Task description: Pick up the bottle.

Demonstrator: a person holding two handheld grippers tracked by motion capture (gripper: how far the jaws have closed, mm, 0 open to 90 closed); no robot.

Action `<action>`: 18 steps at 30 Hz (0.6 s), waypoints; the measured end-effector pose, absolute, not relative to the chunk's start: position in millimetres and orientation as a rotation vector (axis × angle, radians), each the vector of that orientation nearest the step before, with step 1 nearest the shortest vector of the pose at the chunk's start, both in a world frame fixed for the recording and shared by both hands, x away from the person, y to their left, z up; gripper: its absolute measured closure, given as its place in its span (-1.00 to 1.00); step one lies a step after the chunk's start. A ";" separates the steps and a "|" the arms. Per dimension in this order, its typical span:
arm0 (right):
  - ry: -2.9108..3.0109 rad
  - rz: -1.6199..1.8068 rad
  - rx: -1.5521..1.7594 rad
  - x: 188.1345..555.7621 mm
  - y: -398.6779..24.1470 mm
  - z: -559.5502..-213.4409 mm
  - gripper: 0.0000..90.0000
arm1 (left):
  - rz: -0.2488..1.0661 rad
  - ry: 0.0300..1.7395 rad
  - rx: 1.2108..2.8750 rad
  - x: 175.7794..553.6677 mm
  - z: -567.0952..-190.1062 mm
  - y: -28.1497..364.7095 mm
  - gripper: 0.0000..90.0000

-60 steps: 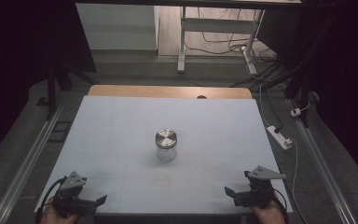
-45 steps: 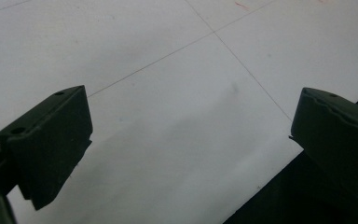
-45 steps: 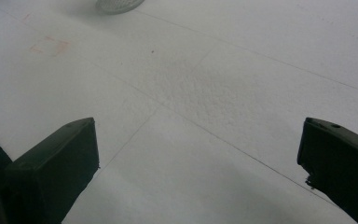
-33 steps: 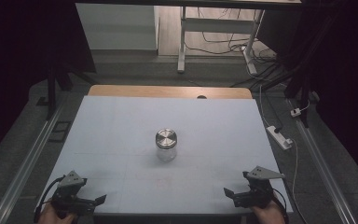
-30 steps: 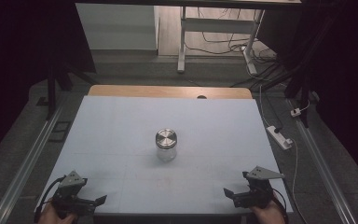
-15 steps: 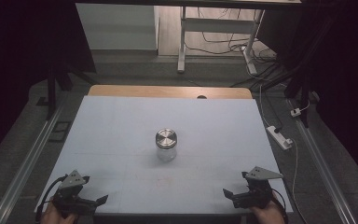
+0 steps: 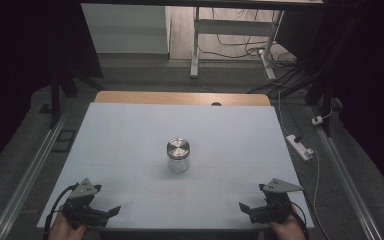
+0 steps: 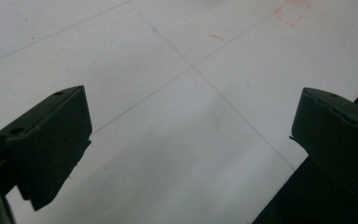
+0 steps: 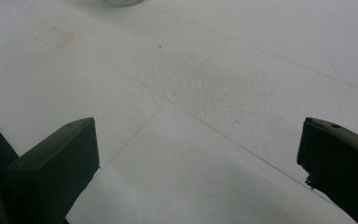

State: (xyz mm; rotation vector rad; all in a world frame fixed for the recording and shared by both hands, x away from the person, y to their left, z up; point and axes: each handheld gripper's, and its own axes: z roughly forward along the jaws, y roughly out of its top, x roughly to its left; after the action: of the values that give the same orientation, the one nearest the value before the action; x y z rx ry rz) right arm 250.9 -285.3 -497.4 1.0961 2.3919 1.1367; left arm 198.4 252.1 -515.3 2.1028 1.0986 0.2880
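Hardly anything has moved since two seconds back: both grippers sit at the near edge as before, the left one perhaps shifted a touch, and the jar has not budged

From where I'm driving this, the biggest thing in front of me is the white table [image 7: 130,135], its surface marked with thin pencil lines that cross under both grippers. A strip of bare wood [image 7: 180,97] runs along its far edge. Beyond that, on the floor, I can see a white desk frame [image 7: 232,30] with loose cables, and a power strip [image 7: 298,146] lies on the floor off the table's right side.

My left gripper [image 7: 111,212] rests at the near left corner of the table, its grey plate on top, with the hand behind it at the bottom edge. In the left gripper view [image 8: 191,135] its jaws stand wide apart with nothing between them but bare table and a few faint red marks farther off.

My right gripper [image 7: 245,208] sits at the near right corner, well apart from the left one. In the right gripper view [image 9: 198,154] its jaws are likewise spread wide and hold nothing.

The glass jar [image 7: 178,155] stands upright near the middle of the table with its metal lid [image 7: 178,147] on, well away from both grippers; its base just shows at the top of the right gripper view [image 9: 121,2]
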 end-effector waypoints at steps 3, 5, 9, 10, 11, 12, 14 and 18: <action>2.390 1.137 1.094 250.7 -284.9 -497.4 -1.00 | 0.294 1.083 2.110 202.1 -514.0 248.6 -1.00; 2.394 1.134 1.089 250.9 -285.0 -497.5 -1.00 | 0.300 1.076 2.112 204.4 -513.0 246.4 -1.00; 2.394 1.135 1.090 250.9 -285.0 -497.4 -1.00 | 0.297 1.040 2.093 211.0 -511.5 244.1 -1.00; 2.394 1.134 1.090 251.0 -285.0 -497.5 -1.00 | 0.297 1.040 2.093 211.0 -511.5 244.1 -1.00; 2.394 1.134 1.090 251.0 -285.0 -497.5 -1.00 | 0.294 1.034 2.091 212.6 -511.2 244.0 -1.00; 2.394 1.134 1.090 251.0 -285.0 -497.5 -1.00 | 0.291 1.028 2.087 214.2 -511.3 243.7 -1.00; 2.395 1.132 1.090 251.0 -285.0 -497.4 -1.00 | 0.284 0.989 2.074 217.4 -512.4 243.2 -1.00; 2.394 1.132 1.092 251.1 -285.0 -497.4 -1.00 | 0.252 0.974 2.075 224.2 -514.3 239.9 -1.00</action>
State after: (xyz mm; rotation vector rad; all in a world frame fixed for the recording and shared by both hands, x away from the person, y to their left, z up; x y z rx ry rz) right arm 251.1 -285.0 -497.4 1.0915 2.3944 1.1321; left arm 224.2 239.9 -514.3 2.0748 0.9736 0.2521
